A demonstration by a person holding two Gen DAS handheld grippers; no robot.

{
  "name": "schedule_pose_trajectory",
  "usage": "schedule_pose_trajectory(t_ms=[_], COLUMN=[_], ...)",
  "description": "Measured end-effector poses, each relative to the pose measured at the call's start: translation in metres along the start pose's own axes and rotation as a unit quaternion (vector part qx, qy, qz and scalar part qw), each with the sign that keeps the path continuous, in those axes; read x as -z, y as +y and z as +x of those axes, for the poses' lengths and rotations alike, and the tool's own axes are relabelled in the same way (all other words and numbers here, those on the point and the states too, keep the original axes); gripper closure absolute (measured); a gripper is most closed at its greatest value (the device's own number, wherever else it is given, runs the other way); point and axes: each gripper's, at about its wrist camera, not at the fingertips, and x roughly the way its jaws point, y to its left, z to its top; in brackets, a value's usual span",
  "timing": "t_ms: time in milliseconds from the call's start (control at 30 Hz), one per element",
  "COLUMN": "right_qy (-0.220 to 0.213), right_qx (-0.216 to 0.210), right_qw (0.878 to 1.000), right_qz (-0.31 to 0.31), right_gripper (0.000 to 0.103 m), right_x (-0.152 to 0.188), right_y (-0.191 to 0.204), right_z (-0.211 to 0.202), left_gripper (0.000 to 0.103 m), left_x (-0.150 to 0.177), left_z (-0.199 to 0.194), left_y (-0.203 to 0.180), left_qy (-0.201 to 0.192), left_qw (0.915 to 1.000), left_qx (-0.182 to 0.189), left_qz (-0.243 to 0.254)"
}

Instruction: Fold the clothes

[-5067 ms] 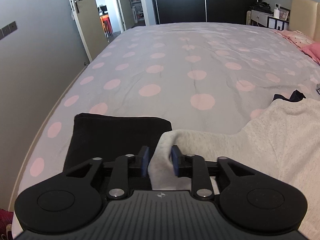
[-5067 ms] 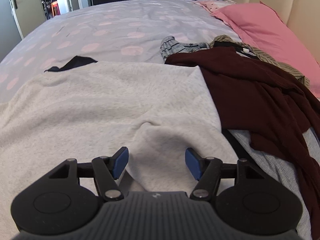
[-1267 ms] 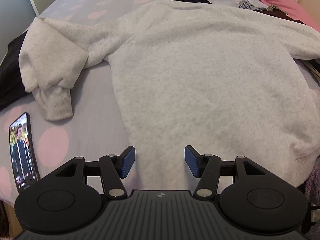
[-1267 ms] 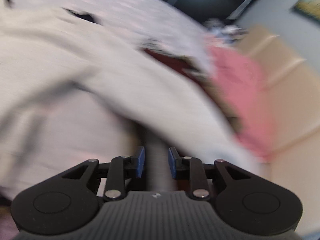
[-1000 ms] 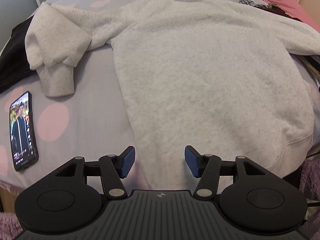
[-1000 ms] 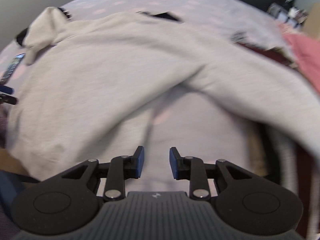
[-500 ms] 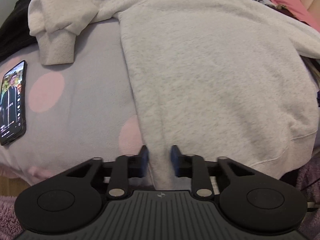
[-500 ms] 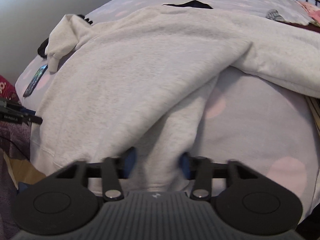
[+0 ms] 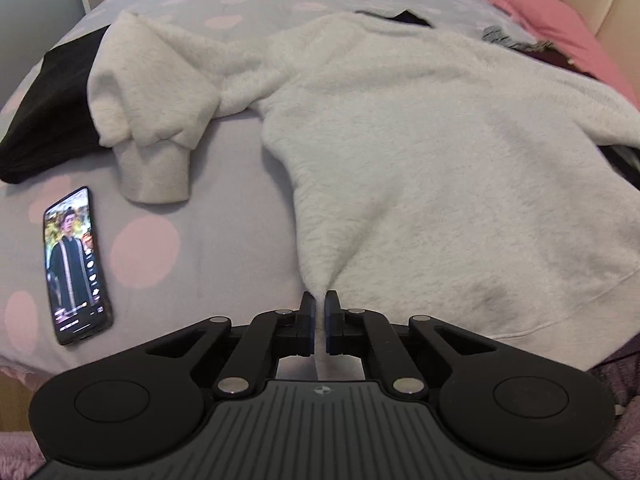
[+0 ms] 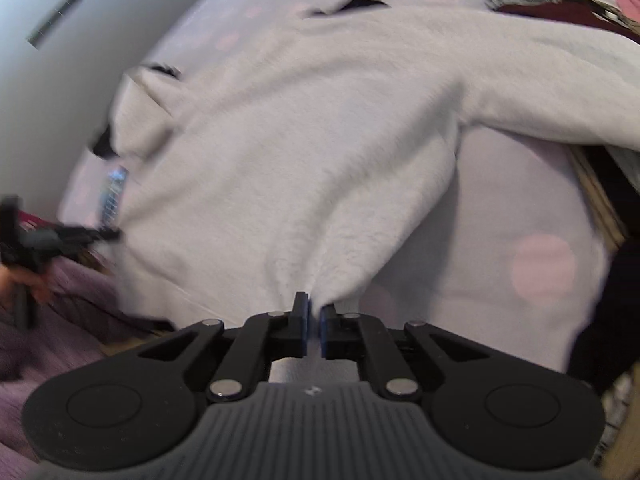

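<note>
A light grey fleece sweatshirt (image 9: 420, 140) lies spread on the bed, neck at the far side, hem toward me. Its left sleeve (image 9: 152, 92) is bunched and folded back, cuff pointing at me. My left gripper (image 9: 319, 304) is shut on the hem's left corner, the cloth puckering up into the jaws. In the right wrist view the same sweatshirt (image 10: 304, 152) fills the frame, and my right gripper (image 10: 314, 308) is shut on the hem's right corner. The left gripper (image 10: 60, 236) shows blurred at the left edge there.
A lit phone (image 9: 74, 264) lies on the lilac, pink-dotted bedspread (image 9: 224, 240) left of the hem. A folded black garment (image 9: 48, 120) lies behind the sleeve. A pink pillow (image 9: 560, 32) and dark red clothes (image 10: 560, 12) sit at the far right.
Both grippers dropped to the hem and closed on it, the left on the left corner and the right on the right corner. The cloth now puckers into each pair of jaws.
</note>
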Motion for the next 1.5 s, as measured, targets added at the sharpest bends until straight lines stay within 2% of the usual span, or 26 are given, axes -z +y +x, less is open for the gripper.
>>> schedule_pose_trajectory(t_ms=[100,233,300,333,367,400,467,500,700,800,833,867,900,967,1067,1133,1300,1400,1500], right_qy=[0.041,0.051,0.05,0.049,0.048,0.048,0.053,0.056,0.064,0.06,0.057,0.054,0.05,0.038,0.006,-0.023,-0.085,-0.102,-0.094], right_qx=[0.029,0.029,0.032,0.035,0.037,0.039,0.043,0.043,0.042,0.038,0.032,0.02,0.004,-0.029,-0.073,-0.092,-0.087,-0.075,-0.066], right_qw=[0.999,0.997,0.997,0.997,0.998,0.998,0.997,0.997,0.997,0.998,0.998,0.998,0.999,0.999,0.997,0.996,0.988,0.983,0.983], right_qz=[0.019,0.044,0.042,0.04,0.033,0.026,0.018,0.015,-0.001,-0.003,-0.004,-0.006,-0.01,-0.017,-0.01,0.006,0.09,0.133,0.143], right_gripper=[0.093,0.09,0.083,0.066,0.054,0.053,0.052,0.052,0.052,0.052,0.054,0.068,0.073,0.077,0.078,0.078,0.076,0.069,0.065], right_x=[0.012,0.025,0.027,0.028,0.029,0.03,0.032,0.032,0.032,0.03,0.029,0.028,0.027,0.023,0.008,-0.005,-0.043,-0.056,-0.064], right_y=[-0.016,-0.03,-0.031,-0.032,-0.032,-0.033,-0.034,-0.035,-0.043,-0.047,-0.047,-0.045,-0.043,-0.036,-0.033,-0.034,-0.047,-0.052,-0.048], right_z=[0.021,0.036,0.038,0.038,0.039,0.039,0.044,0.047,0.058,0.064,0.067,0.068,0.066,0.057,0.041,0.034,0.045,0.058,0.067], left_gripper=[0.101,0.1,0.098,0.096,0.088,0.083,0.064,0.063,0.065,0.08,0.092,0.096,0.097,0.099,0.1,0.1,0.1,0.1,0.1], left_x=[0.006,0.01,0.011,0.012,0.013,0.014,0.019,0.021,0.027,0.025,0.024,0.023,0.021,0.015,-0.003,-0.02,-0.064,-0.076,-0.078], left_z=[0.022,0.032,0.032,0.032,0.033,0.034,0.039,0.042,0.051,0.049,0.045,0.04,0.035,0.023,0.008,0.005,0.016,0.035,0.048], left_y=[-0.001,-0.006,-0.004,-0.002,-0.001,-0.001,-0.002,-0.003,-0.005,-0.005,-0.006,-0.006,-0.006,-0.005,0.002,0.007,0.026,0.033,0.03], left_qy=[0.032,0.044,0.047,0.049,0.054,0.062,0.082,0.09,0.107,0.098,0.09,0.08,0.068,0.046,0.015,-0.009,-0.047,-0.041,-0.028], left_qw=[0.9994,0.9985,0.9986,0.9986,0.9985,0.998,0.9965,0.9956,0.9931,0.9937,0.9943,0.9947,0.995,0.9948,0.9945,0.9951,0.9927,0.9914,0.9922], left_qx=[-0.012,-0.024,-0.018,-0.014,-0.008,-0.002,0.013,0.018,0.041,0.046,0.049,0.056,0.064,0.084,0.1,0.098,0.099,0.092,0.079], left_qz=[0.008,0.024,0.018,0.013,0.009,0.007,0.01,0.014,0.026,0.027,0.029,0.032,0.034,0.034,0.027,0.016,-0.049,-0.083,-0.093])
